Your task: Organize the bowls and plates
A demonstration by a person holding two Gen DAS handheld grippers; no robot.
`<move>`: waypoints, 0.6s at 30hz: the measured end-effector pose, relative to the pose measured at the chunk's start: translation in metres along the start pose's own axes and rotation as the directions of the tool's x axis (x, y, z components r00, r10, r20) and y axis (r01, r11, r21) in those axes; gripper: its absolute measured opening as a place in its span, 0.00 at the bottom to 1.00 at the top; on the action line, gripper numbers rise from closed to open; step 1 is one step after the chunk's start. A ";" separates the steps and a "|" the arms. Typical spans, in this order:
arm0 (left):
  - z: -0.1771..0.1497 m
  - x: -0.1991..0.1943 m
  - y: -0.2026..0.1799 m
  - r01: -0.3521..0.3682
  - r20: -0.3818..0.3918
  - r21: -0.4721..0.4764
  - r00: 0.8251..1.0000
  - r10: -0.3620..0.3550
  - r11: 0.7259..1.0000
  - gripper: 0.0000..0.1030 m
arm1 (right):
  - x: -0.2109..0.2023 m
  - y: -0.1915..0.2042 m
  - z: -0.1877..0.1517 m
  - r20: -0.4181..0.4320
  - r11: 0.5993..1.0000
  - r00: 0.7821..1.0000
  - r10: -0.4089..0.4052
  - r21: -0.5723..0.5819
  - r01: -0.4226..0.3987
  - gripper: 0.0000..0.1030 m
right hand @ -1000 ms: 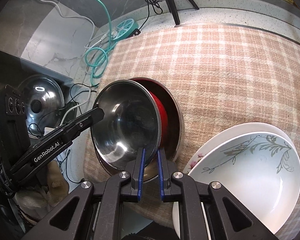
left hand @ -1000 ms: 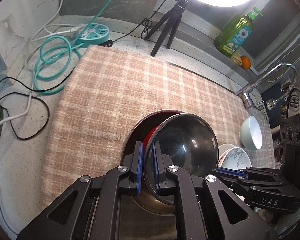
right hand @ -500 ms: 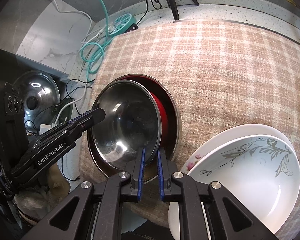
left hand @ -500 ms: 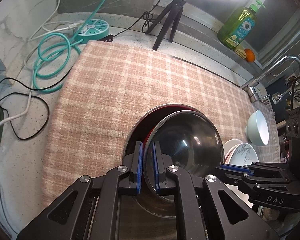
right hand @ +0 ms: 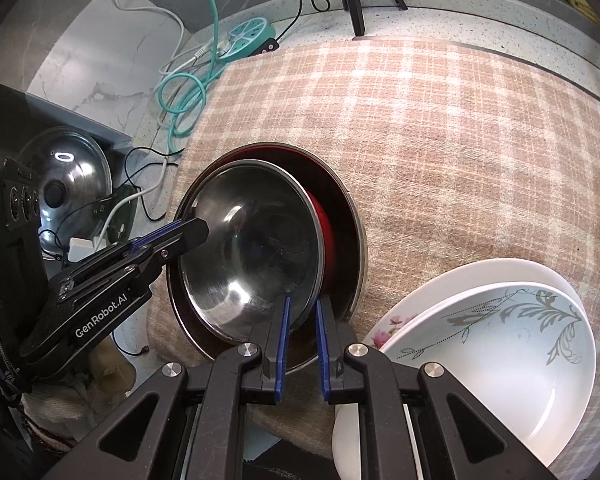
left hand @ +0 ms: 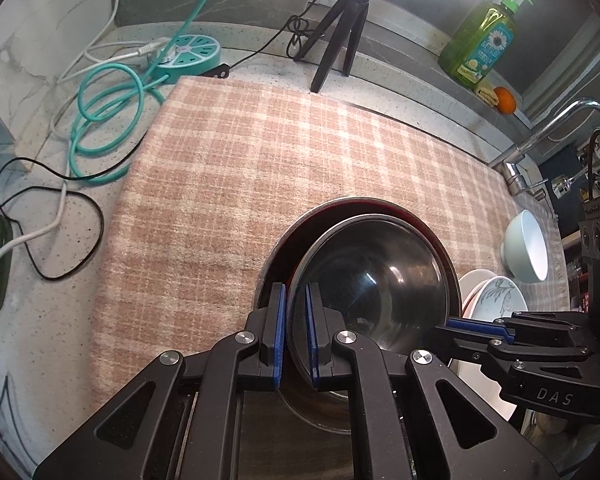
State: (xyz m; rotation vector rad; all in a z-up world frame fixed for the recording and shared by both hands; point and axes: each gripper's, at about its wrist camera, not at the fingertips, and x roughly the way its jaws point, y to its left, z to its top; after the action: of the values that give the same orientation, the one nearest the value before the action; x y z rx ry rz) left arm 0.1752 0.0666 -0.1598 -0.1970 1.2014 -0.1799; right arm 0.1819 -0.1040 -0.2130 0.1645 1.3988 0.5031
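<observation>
A steel bowl [left hand: 384, 280] [right hand: 252, 256] sits in a red bowl [right hand: 327, 232], which sits in a larger steel basin [left hand: 276, 264] [right hand: 352, 248] on the checked cloth. My left gripper [left hand: 296, 292] is shut on the steel bowl's near rim. My right gripper [right hand: 301, 308] is shut on the opposite rim; its fingers [left hand: 472, 326] show in the left wrist view. A white floral bowl [right hand: 500, 344] rests on a white plate [right hand: 404, 308] to the right. A pale blue bowl [left hand: 528, 246] stands farther right.
The checked cloth [left hand: 300, 152] covers the counter. A teal power strip [left hand: 194, 50] with coiled cables lies at back left. A tripod [left hand: 342, 32], soap bottle [left hand: 480, 46] and tap [left hand: 540, 140] stand along the back. A pot lid [right hand: 66, 176] lies off the left edge.
The steel bowl has come down with both grippers and settled lower into the red bowl and basin. Both grippers keep their hold on its rim.
</observation>
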 end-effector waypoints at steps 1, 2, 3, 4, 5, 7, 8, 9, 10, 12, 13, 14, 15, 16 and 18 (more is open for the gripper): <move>0.000 0.000 0.000 -0.002 -0.001 0.002 1.000 0.002 1.000 0.08 | 0.000 0.000 0.000 -0.001 1.000 1.000 -0.002 -0.001 0.002 0.13; 0.001 0.001 0.000 -0.004 -0.002 0.004 1.000 0.004 1.000 0.08 | 0.000 0.000 0.000 -0.003 1.000 1.000 -0.004 -0.004 0.004 0.13; 0.001 0.001 0.000 -0.004 -0.002 0.003 1.000 0.004 1.000 0.08 | -0.001 0.000 0.000 -0.003 1.000 1.000 -0.007 -0.006 0.007 0.13; 0.001 0.001 -0.001 -0.003 -0.003 0.003 1.000 0.003 1.000 0.08 | -0.001 0.000 0.000 -0.001 1.000 1.000 -0.010 -0.009 0.010 0.13; 0.001 0.001 -0.001 -0.003 -0.004 0.003 1.000 0.003 1.000 0.08 | -0.001 0.001 0.001 0.001 1.000 1.000 -0.012 -0.009 0.012 0.13; 0.001 0.001 -0.001 -0.002 -0.005 0.002 1.000 0.002 1.000 0.08 | -0.001 0.000 0.001 0.003 1.000 1.000 -0.013 -0.006 0.013 0.13; 0.001 0.002 -0.002 -0.003 -0.005 0.003 1.000 0.003 1.000 0.08 | -0.001 0.000 0.001 0.004 1.000 1.000 -0.014 -0.006 0.014 0.13; 0.001 0.002 -0.002 -0.004 -0.006 0.007 1.000 0.004 1.000 0.08 | -0.002 0.000 0.001 0.004 1.000 1.000 -0.015 -0.008 0.015 0.13; 0.001 0.002 -0.002 -0.004 -0.006 0.008 1.000 0.004 1.000 0.08 | -0.002 0.000 0.001 0.004 1.000 1.000 -0.018 -0.010 0.018 0.13; 0.001 0.002 -0.001 -0.003 -0.007 0.006 1.000 0.003 1.000 0.08 | -0.002 0.000 0.000 0.005 1.000 1.000 -0.019 -0.012 0.020 0.14; 0.001 0.002 -0.001 -0.001 -0.008 0.003 1.000 0.001 1.000 0.08 | -0.002 0.000 0.000 0.006 1.000 1.000 -0.019 -0.013 0.019 0.14; 0.001 0.002 0.000 0.000 -0.008 0.000 1.000 0.000 1.000 0.08 | -0.003 0.001 0.000 0.006 1.000 1.000 -0.019 -0.013 0.019 0.14; 0.001 0.002 0.000 0.001 -0.008 -0.004 1.000 -0.001 1.000 0.08 | -0.003 0.001 0.000 0.006 1.000 1.000 -0.018 -0.014 0.018 0.14; 0.001 0.001 0.001 0.001 -0.007 -0.005 1.000 -0.001 1.000 0.08 | -0.003 0.000 0.000 0.006 1.000 1.000 -0.017 -0.014 0.018 0.15; 0.001 0.000 0.001 -0.003 -0.004 -0.007 1.000 0.003 1.000 0.08 | -0.003 0.001 0.000 0.007 1.000 1.000 -0.015 -0.016 0.015 0.16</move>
State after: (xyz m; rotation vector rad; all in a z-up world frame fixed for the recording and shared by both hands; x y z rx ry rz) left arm 0.1761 0.0679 -0.1598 -0.2006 1.2060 -0.1734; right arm 0.1812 -0.1048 -0.2102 0.1428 1.3877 0.5003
